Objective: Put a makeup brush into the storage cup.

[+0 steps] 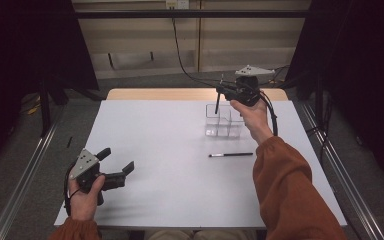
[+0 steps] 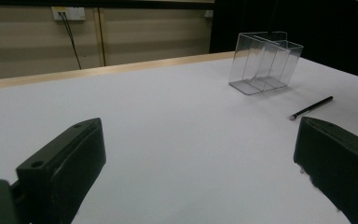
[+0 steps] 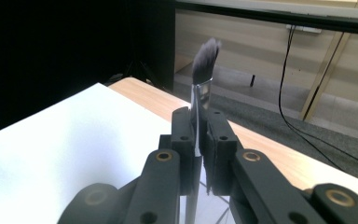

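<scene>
Right tool (image 3: 196, 135): jaws clamped on a makeup brush (image 3: 202, 77) – bristles up, held above the clear organizer (image 1: 223, 121).
Left tool (image 1: 116, 163): jaws wide apart, nothing between them, low over the table (image 1: 150, 150).
Second brush (image 1: 231, 155): flat on the table, near the organizer.

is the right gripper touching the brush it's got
Touching: in the right gripper view the right gripper has both fingers pressed on the brush, bristles up.

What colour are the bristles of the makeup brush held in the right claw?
Dark grey bristles above a silver ferrule, clearest in the right gripper view.
</scene>
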`<state>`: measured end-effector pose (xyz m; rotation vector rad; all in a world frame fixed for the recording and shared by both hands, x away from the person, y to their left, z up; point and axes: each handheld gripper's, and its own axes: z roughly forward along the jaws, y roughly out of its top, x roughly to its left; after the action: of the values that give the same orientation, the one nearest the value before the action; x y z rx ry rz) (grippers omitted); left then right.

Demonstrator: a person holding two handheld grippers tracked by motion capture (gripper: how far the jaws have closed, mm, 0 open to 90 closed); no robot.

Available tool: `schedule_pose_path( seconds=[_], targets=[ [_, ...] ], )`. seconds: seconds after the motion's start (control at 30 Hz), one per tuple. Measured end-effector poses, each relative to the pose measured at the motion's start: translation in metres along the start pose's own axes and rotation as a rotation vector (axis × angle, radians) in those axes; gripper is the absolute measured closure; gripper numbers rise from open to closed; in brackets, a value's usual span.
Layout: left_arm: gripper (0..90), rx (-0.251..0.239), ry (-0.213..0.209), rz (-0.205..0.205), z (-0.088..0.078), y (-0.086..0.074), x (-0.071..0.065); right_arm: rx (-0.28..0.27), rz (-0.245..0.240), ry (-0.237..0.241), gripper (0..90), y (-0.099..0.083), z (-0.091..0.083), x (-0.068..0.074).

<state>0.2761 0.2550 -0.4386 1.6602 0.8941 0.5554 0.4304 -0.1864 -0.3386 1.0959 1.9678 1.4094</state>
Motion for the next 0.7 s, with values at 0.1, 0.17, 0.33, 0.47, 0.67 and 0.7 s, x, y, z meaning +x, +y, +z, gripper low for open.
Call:
schedule_pose_path(
  seconds=[0.1, 0.17, 0.33, 0.47, 0.67, 0.7],
  targets=[
    [2.3, 0.001, 0.003, 0.001, 0.000, 0.000, 0.000, 0.010, 0.009, -0.003, 83.8, -0.005, 0.003, -0.001],
    [2.3, 0.000, 0.002, 0.002, 0.000, 0.000, 0.000, 0.015, 0.011, -0.001, 83.8, -0.008, 0.005, -0.001],
    [2.3, 0.003, 0.003, 0.007, -0.001, 0.000, 0.001, 0.029, 0.016, -0.001, 83.8, -0.014, 0.009, -0.002],
    [2.3, 0.009, 0.001, 0.012, -0.001, 0.000, 0.001, 0.039, 0.024, -0.003, 83.8, -0.020, 0.010, -0.003],
    [2.3, 0.009, 0.005, 0.013, 0.000, 0.000, 0.000, 0.046, 0.030, 0.000, 83.8, -0.025, 0.012, -0.004],
    [2.3, 0.009, 0.005, 0.013, 0.000, 0.000, 0.000, 0.046, 0.033, -0.002, 83.8, -0.026, 0.012, -0.004]
  ],
)
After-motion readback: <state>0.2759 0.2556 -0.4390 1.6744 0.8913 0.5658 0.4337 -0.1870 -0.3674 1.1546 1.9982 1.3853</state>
